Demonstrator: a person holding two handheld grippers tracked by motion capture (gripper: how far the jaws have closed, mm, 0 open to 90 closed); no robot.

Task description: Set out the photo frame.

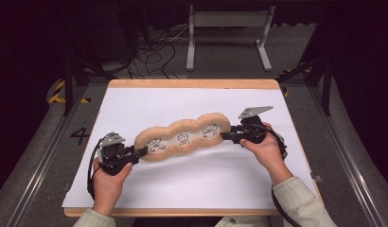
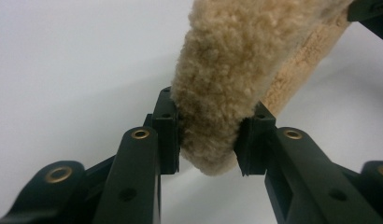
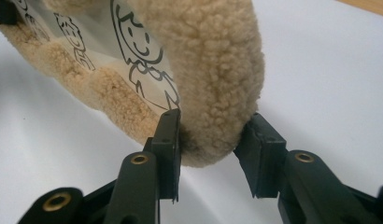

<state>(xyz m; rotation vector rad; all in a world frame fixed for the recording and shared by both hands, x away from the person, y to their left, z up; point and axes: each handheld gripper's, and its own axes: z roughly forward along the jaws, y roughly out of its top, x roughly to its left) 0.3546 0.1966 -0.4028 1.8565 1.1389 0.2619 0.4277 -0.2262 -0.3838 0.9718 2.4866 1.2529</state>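
Fleecy tan cushion (image 1: 182,138), long and three-lobed, with a pale middle panel bearing three line-drawn cartoon figures. It stretches slantwise across the white sheet (image 1: 197,184) that covers the bench (image 1: 192,83), its left end nearer the person and its right end farther off.

Left claw (image 1: 144,151): pinching the cushion's left end. In the left gripper view both pads press into the fleece rim (image 2: 210,93), which bulges around them.

Right claw (image 1: 224,135): on the cushion's right end. In the right gripper view the rim (image 3: 213,70) sits between the jaws; one pad bites plainly into the pile, the other touches the fleece at its edge. I read this as a grip, lighter on that side.

State of work, as judged:
- Done: both ends taken, one in each claw. The cushion looks raised, at least at its ends; the gripper views show bare sheet and shadow under the rim. Whether the middle has left the sheet I cannot tell from the high view.
- Left: carrying, turning or setting the cushion down somewhere. No target spot is marked on the sheet, so the destination stays open.

Cushion sags little and is drawn fairly straight between the claws.
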